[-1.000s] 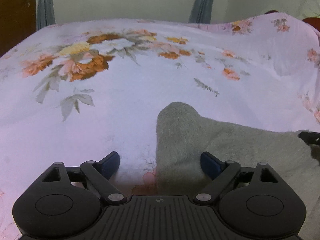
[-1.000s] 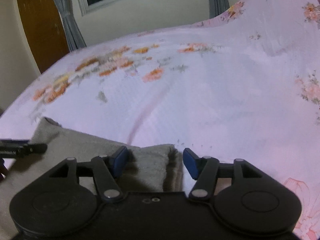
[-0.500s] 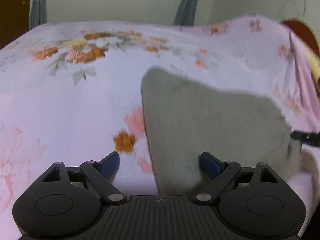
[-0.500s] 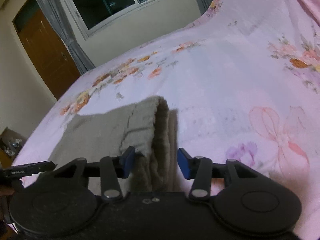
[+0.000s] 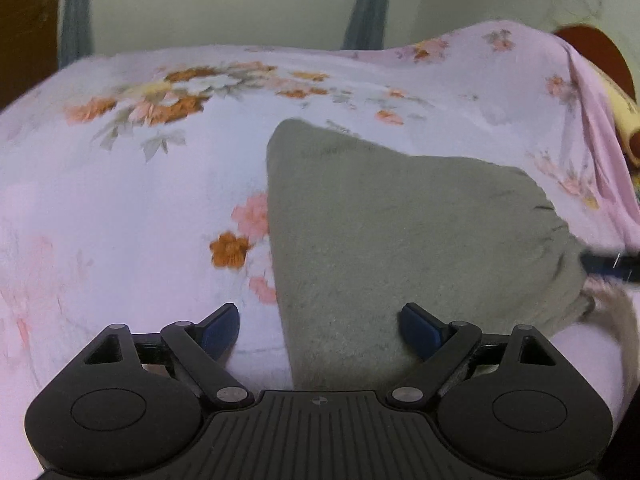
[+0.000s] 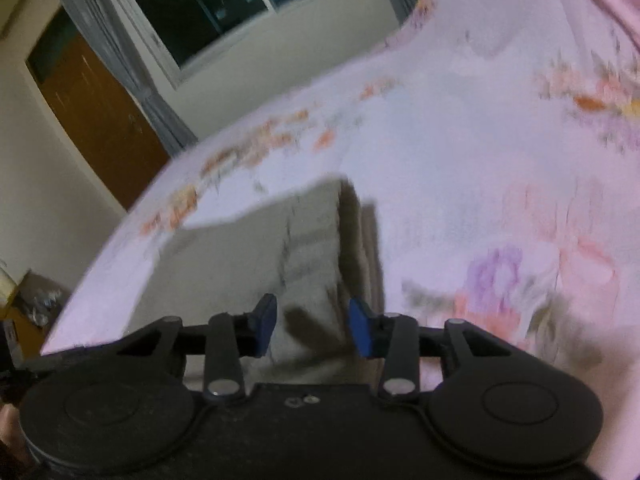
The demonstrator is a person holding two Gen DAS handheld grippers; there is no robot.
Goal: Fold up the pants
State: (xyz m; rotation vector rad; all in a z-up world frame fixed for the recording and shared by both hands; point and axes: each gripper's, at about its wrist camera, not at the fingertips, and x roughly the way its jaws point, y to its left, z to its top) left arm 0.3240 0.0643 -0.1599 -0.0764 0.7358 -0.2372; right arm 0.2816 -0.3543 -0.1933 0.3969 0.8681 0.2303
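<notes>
The grey-green pants (image 5: 400,232) lie folded on the pink flowered bed sheet (image 5: 120,200). My left gripper (image 5: 320,330) is open, its blue pads set wide apart over the near left edge of the pants. In the right wrist view the pants (image 6: 256,256) show a thick folded edge with the elastic waistband. My right gripper (image 6: 312,330) is open above that edge, with the cloth lying between the pads but not pinched. The right gripper's finger (image 5: 608,264) shows at the right edge of the left wrist view.
The bed sheet (image 6: 460,160) rises over a hump at the far right. A window with grey curtains (image 6: 132,60) and a brown door (image 6: 96,120) stand behind the bed. A red and yellow object (image 5: 616,92) lies at the far right.
Both grippers have drawn back and risen from the pants, so more of the folded cloth shows. The right gripper's pads have come closer together. The left gripper stays wide open.
</notes>
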